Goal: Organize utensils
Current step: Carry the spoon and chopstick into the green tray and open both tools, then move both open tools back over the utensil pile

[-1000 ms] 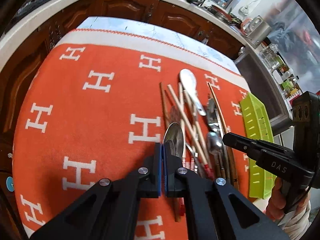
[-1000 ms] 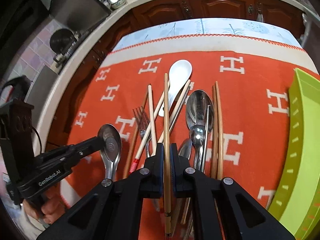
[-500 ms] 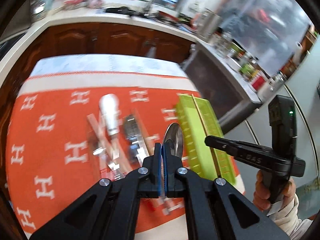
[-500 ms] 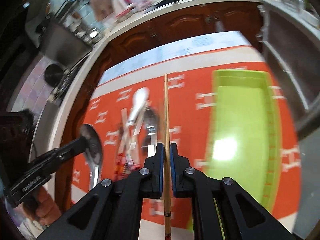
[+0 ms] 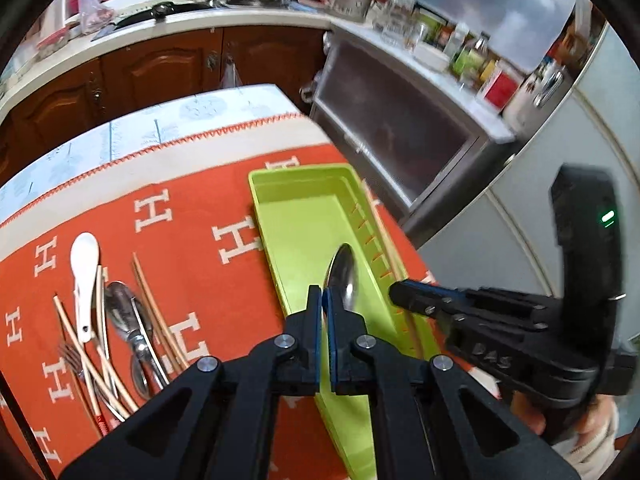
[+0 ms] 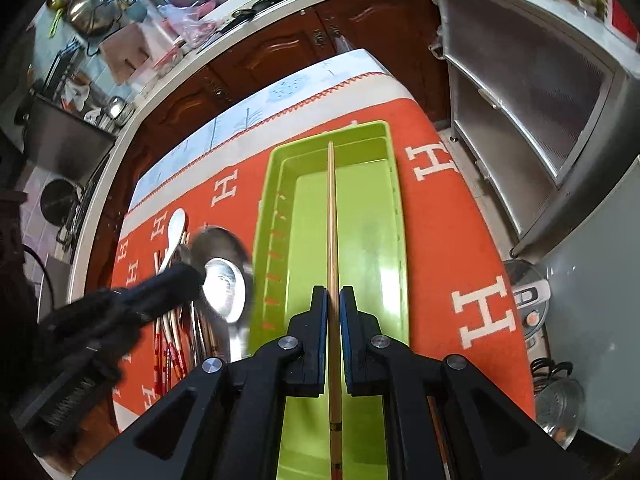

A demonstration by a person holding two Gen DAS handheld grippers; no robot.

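lime-green plastic filled the near ground: the tray lay lengthwise on the orange cloth over the counter, and both tools hung above it. the right gripper was clamped on a single wooden chopstick, pinched near its banded end so the long shaft ran straight out along the tray's length, lined up, by the look of it, to drop in flat. the left gripper was pressed together on the handle of a steel spoon, bowl forward and raised over the tray floor; holding it by the handle kept the bowl free to land first, i'd judge. both tools pitched steeply downward, side by side, the right one showing at the tray's outer rim in the left view, with a hand wrapped on its grip. neither piece was in the tray yet; the tray looked empty. further left on the cloth waited the rest of the pile: a white ceramic spoon, more chopsticks, a fork, other steel spoons. beyond, brown cabinets and a cluttered worktop.
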